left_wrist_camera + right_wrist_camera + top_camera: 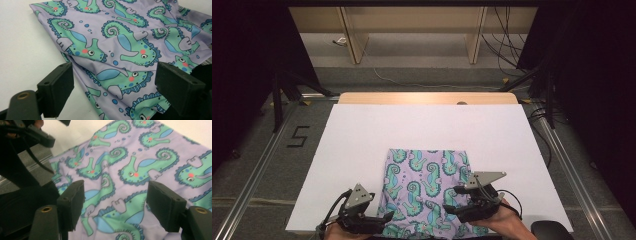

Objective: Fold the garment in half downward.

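Clearly soft, light cloth [427,192]: purple with green seahorses, folded flat on white table [362,150], near edge draping toward person. Limp and probably a little slick, apt to sag and slide out of a shallow pinch. Best taken at an edge or corner, pinching all layers together. Left gripper [384,217] at cloth's left edge, jaws spread wide, nothing clamped, cloth lying beneath the gap. Right gripper [452,205] over cloth's near right part, jaws likewise wide, pads clear of fabric. No containers on table, so nothing to report inside any.
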Demonstrator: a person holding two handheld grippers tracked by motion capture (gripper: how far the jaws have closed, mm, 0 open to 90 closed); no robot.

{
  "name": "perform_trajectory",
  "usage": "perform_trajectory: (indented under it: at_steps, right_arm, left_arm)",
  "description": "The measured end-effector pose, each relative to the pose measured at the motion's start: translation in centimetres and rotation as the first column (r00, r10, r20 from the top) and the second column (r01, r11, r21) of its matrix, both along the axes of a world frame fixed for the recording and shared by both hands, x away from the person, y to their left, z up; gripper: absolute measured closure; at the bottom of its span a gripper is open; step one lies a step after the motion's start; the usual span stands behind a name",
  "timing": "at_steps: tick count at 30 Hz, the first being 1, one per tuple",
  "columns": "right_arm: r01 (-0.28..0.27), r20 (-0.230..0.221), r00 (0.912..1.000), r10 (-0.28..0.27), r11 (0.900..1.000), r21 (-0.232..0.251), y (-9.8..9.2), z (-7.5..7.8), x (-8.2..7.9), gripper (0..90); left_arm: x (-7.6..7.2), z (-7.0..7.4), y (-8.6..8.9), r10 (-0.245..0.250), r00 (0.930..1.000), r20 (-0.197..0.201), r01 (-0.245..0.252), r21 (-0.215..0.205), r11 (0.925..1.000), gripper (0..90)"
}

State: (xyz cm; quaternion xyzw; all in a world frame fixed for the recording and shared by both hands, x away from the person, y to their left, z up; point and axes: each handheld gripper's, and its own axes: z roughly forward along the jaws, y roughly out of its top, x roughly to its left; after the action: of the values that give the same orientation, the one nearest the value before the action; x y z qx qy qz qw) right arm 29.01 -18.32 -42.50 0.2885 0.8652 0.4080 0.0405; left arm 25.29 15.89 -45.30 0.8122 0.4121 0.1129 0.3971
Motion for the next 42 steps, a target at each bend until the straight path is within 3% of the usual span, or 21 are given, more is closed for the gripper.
perform_trajectory:
  at_steps: [11, 42]
  right_arm:
    - [0.013, 0.028, 0.9995, -0.014, 1.000, 0.022, 0.7, 1.0, 1.8, 31.3]
    - [-0.016, 0.067, 0.9977, 0.015, 1.000, 0.011, 4.6, 2.4, 5.5, 30.4]
  left_arm:
    - [-0.1, 0.0, 0.1, 0.016, 0.9998, 0.007, -0.016, 0.004, 0.9999, 13.7]
    - [-0.1, -0.3, 0.2, 0.016, 0.9995, -0.027, -0.015, 0.022, 0.9996, 12.2]
